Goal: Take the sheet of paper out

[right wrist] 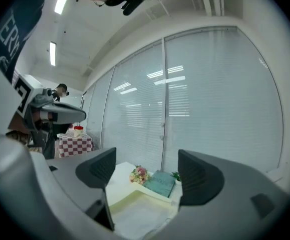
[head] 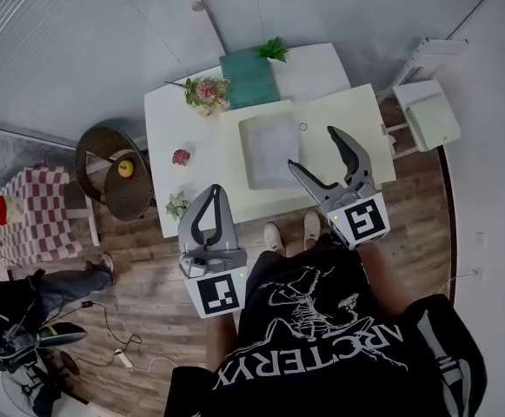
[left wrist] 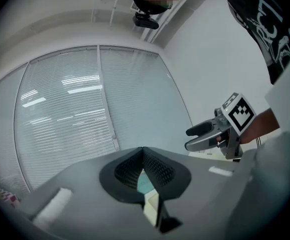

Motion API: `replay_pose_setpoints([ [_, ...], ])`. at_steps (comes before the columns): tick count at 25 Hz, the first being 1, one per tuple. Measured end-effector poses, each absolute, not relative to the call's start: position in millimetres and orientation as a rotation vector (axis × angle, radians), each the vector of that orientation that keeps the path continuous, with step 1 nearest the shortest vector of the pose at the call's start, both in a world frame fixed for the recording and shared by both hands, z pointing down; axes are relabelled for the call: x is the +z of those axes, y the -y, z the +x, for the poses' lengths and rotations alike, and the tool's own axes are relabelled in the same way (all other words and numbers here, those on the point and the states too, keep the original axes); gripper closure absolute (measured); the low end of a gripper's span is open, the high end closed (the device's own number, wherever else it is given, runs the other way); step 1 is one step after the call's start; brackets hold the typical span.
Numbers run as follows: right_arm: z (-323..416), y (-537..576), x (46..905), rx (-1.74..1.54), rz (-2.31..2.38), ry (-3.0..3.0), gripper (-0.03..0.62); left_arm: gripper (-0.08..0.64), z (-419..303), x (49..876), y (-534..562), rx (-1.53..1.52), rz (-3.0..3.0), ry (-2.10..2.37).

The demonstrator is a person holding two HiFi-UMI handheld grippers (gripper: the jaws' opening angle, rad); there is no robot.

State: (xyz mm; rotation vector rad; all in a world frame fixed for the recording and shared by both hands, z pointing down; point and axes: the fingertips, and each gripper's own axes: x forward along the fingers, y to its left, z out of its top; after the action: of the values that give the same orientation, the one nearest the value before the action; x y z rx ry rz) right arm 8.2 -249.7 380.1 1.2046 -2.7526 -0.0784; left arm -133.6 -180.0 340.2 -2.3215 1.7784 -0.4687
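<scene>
Right tongs (head: 313, 148) apart; white crinkled sheet (head: 269, 150) flat in cream tray (head: 349, 120).

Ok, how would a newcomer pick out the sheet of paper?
On the white table sits a cream tray beside the teal book. The sheet of paper lies flat in its recess: pale grey, unlike the colourful flowers nearby.

The table (head: 172, 137) looks smooth and white. The tray (head: 365, 115) is matt cream. The paper (head: 269, 150) is thin, white and slightly creased. The floor (head: 148, 294) is wood plank and the chair (head: 104, 159) is woven wicker. The left gripper (head: 215, 191) and right gripper (head: 313, 148) have matt grey plastic shells. Their pads (left wrist: 159, 170) are black and finely ribbed.
</scene>
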Motion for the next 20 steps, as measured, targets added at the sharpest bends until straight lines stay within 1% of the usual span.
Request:
replay_pose_setpoints([
  [3, 15, 259, 411, 0.030, 1.218, 2.760, 0.172, 0.548, -135, 340, 178, -0.470, -2.308, -1.804],
  [5, 20, 267, 438, 0.229, 1.208, 2.776, 0.147, 0.548, -135, 342, 178, -0.474, -2.307, -1.817],
  [7, 24, 275, 472, 0.522, 1.159, 2.795, 0.147, 0.548, -136, 343, 176, -0.490, -2.305, -1.819],
  [9, 26, 284, 511, 0.901, 1.085, 2.791, 0.146, 0.548, -137, 345, 173, -0.506, -2.297, -1.828],
  [11, 31, 292, 551, 1.301, 1.018, 2.743, 0.122, 0.548, -139, 347, 169, -0.525, -2.290, -1.842],
  [12, 33, 295, 569, 1.470, 0.981, 2.703, 0.097, 0.548, -140, 348, 166, -0.535, -2.285, -1.848],
  [13, 34, 296, 583, 1.608, 0.940, 2.661, 0.092, 0.548, -142, 349, 164, -0.546, -2.281, -1.854],
  [17, 31, 305, 616, 1.993, 0.792, 2.504, 0.091, 0.548, -148, 352, 158, -0.561, -2.266, -1.892],
  [18, 27, 306, 621, 2.049, 0.760, 2.470, 0.091, 0.548, -149, 353, 156, -0.569, -2.261, -1.897],
  [20, 16, 307, 629, 2.054, 0.709, 2.439, 0.092, 0.548, -151, 354, 153, -0.580, -2.253, -1.905],
])
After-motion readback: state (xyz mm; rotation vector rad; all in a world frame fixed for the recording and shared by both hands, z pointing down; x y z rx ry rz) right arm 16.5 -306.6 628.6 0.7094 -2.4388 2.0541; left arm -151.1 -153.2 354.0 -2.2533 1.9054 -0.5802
